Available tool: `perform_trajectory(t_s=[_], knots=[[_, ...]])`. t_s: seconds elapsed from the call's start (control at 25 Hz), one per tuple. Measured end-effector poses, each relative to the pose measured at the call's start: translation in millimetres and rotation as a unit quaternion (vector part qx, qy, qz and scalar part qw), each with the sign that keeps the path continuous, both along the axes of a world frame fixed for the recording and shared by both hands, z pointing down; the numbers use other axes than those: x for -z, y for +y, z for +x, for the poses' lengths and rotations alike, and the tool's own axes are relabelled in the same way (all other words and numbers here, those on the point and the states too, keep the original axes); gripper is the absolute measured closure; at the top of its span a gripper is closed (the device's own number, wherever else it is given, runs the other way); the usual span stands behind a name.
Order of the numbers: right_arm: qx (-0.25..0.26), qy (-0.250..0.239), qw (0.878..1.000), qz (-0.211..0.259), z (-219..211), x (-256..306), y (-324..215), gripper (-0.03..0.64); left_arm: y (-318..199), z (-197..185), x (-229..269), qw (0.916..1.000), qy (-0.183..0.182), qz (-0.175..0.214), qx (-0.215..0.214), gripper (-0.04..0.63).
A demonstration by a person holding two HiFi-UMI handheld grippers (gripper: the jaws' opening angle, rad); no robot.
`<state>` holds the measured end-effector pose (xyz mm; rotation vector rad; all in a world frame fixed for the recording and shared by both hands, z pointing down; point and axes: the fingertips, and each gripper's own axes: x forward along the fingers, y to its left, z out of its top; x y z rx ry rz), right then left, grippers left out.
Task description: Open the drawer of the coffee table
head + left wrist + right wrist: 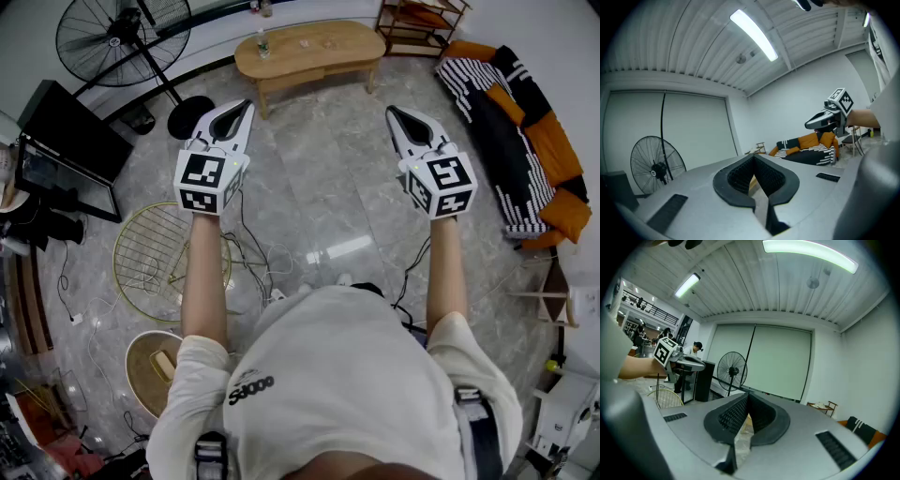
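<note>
A light wooden coffee table (309, 52) stands at the far end of the grey tiled floor, a small bottle (263, 44) on its top. Its drawer front does not show clearly from here. My left gripper (246, 105) is held out level at the left, well short of the table, jaws shut and empty. My right gripper (394, 112) is held out at the right, also shut with nothing in it. In the left gripper view my left gripper (753, 158) shows closed pads, with the right gripper (829, 117) off to its side. In the right gripper view, my right gripper (747, 397) shows shut.
A standing fan (122, 37) is at the far left, a black cabinet (70, 150) beside it. A round wire rack (169, 248) and cables lie on the floor at left. A black and orange sofa (525, 141) lines the right side; a wooden shelf (422, 23) stands behind.
</note>
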<state>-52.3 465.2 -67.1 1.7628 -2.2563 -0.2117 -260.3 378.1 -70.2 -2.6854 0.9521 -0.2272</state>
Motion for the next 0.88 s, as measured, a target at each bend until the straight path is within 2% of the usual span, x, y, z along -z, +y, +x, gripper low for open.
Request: perform_trajectory(t_s=[0.16,0.44,0.6,0.88], knots=[[0.002,-0.004,1.000,0.009,-16.3,-0.9,1.9,0.611,-1.0,-18.8,-9.3,1.0000,0.005,-0.008,0.001,0.578],[0.001,-0.046,0.999,0.013,-24.4,-7.6,0.4,0.611,-5.3,-34.1,-30.3,0.9996,0.001,-0.028,0.007,0.578],[-0.002,-0.055,0.998,0.002,-19.2,-20.2,-14.7,0.611,-16.8,-37.0,-44.5,0.9993,-0.002,-0.036,0.011,0.578],[0.011,-0.045,0.999,-0.019,-5.3,-39.7,-64.0,0.611,-60.1,-26.8,-62.7,0.9986,-0.017,-0.049,0.015,0.578]])
